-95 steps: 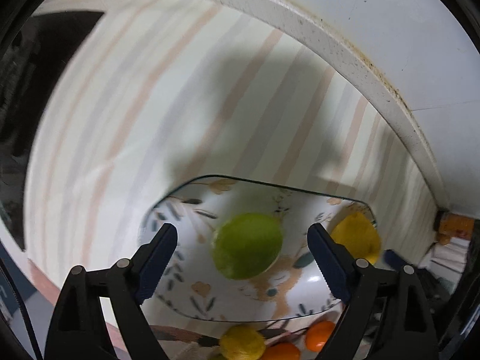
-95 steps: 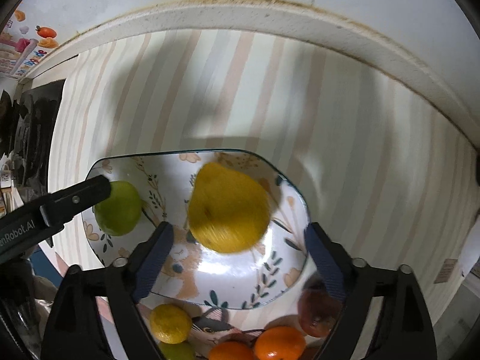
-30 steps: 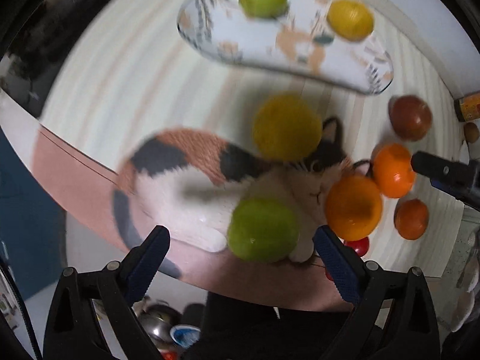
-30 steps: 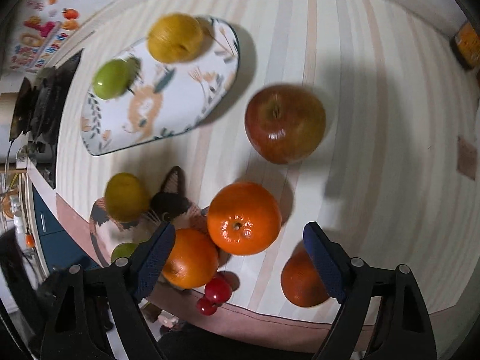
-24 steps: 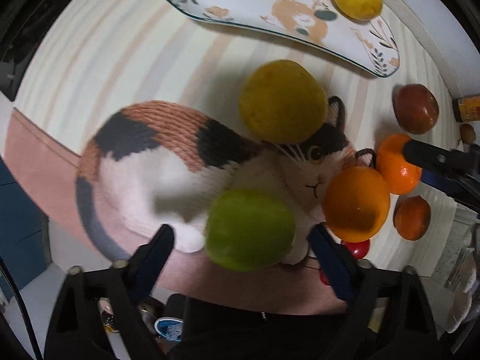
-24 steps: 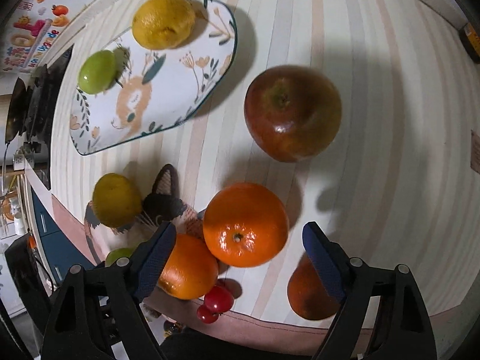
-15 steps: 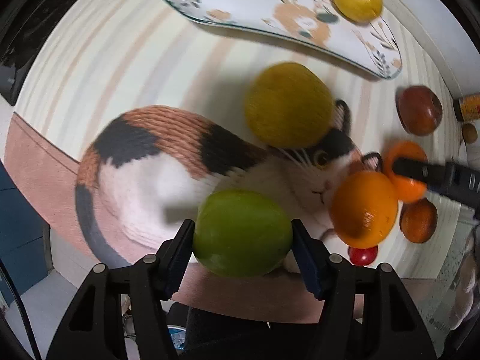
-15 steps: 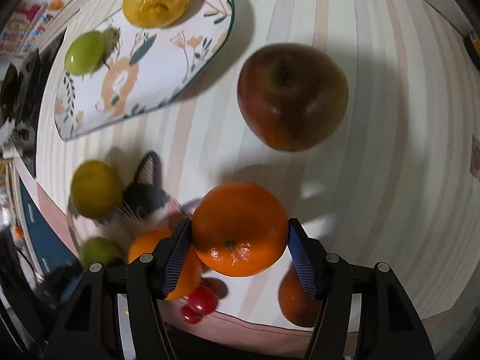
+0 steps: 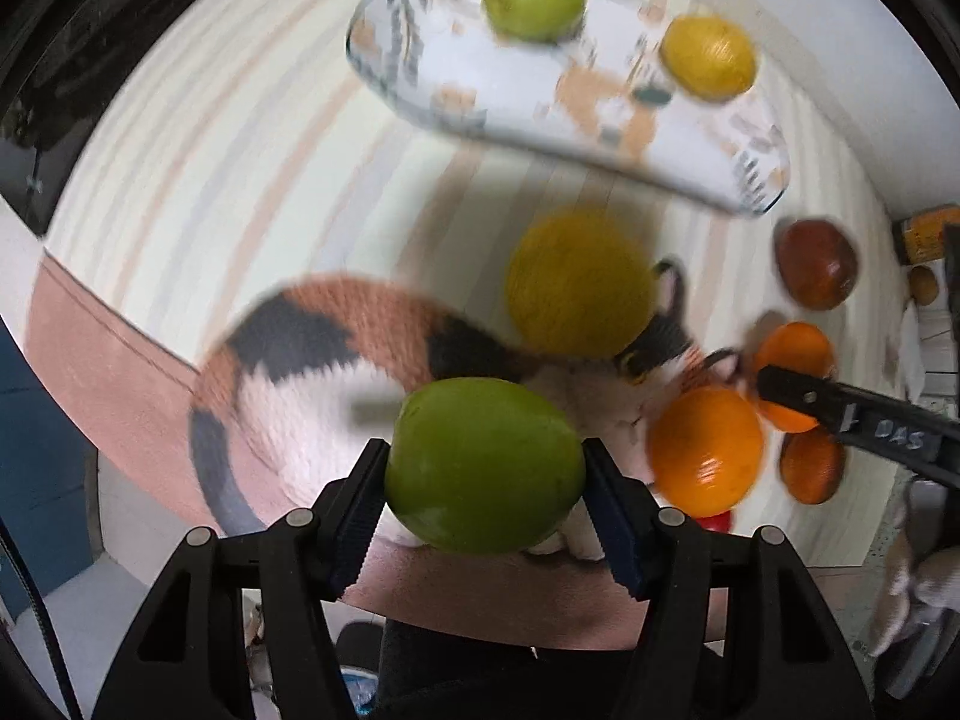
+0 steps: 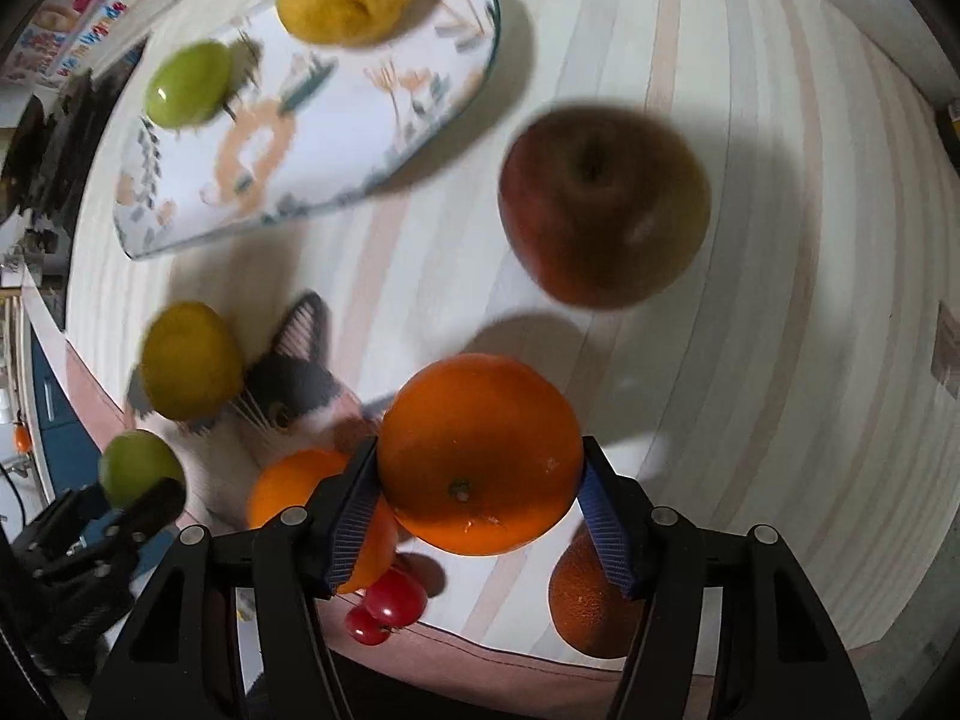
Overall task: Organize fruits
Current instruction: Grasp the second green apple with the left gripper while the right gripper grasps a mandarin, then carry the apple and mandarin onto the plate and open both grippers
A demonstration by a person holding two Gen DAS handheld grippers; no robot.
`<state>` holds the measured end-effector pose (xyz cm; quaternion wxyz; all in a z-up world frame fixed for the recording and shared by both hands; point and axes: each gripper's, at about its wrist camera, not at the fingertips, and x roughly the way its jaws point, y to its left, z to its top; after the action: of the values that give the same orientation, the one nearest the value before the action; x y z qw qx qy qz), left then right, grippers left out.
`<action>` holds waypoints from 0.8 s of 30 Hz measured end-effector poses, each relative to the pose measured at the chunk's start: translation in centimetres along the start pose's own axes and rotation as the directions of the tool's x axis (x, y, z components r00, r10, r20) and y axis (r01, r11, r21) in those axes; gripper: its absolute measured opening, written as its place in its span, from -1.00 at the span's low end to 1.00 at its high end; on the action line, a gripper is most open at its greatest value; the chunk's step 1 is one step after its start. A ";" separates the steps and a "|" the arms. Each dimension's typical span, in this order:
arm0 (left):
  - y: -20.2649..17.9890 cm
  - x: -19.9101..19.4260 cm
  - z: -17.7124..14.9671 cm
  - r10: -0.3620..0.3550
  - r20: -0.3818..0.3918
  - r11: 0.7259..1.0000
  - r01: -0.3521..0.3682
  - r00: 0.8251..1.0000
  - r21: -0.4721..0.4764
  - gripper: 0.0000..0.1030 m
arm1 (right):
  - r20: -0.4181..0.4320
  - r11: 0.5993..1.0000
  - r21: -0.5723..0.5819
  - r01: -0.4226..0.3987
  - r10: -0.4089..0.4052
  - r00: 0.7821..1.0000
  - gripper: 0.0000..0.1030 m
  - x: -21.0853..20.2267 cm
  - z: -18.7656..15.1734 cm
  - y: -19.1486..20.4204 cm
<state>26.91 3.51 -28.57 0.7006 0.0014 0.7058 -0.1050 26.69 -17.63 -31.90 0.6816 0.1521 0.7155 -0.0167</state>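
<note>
Green apple is sitting clamped between my left fingers, an orange between my right fingers, both just above the cat mat. I am judging this the pickup step; next I should be carrying both to the plate.

A striped tablecloth carries a floral plate far left, a red apple right, and a cat-shaped mat near.

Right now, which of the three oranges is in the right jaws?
The biggest-looking orange, stem end facing the camera, clamped in the right gripper. The second orange sits at its left; the third orange lies behind the right jaw.
</note>
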 end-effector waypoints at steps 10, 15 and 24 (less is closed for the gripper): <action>1.2 -7.5 9.5 0.029 0.164 0.998 -0.037 0.986 0.044 0.19 | 0.129 0.998 -0.031 -0.057 0.060 0.990 0.27 -3.7 5.5 5.5; 2.0 -5.0 14.7 0.077 0.131 0.995 -0.085 0.988 0.057 0.19 | 0.131 0.999 -0.049 -0.025 0.031 0.991 0.27 -3.0 8.9 6.9; 2.9 -0.4 19.0 0.131 0.035 0.987 -0.134 0.991 0.094 0.19 | 0.112 0.997 -0.065 0.046 -0.039 0.993 0.27 0.1 11.1 7.9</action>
<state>46.11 3.54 -28.55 0.7152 0.0804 0.6882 -0.0920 39.31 -12.65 -31.33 0.7244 0.1125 0.6800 -0.0155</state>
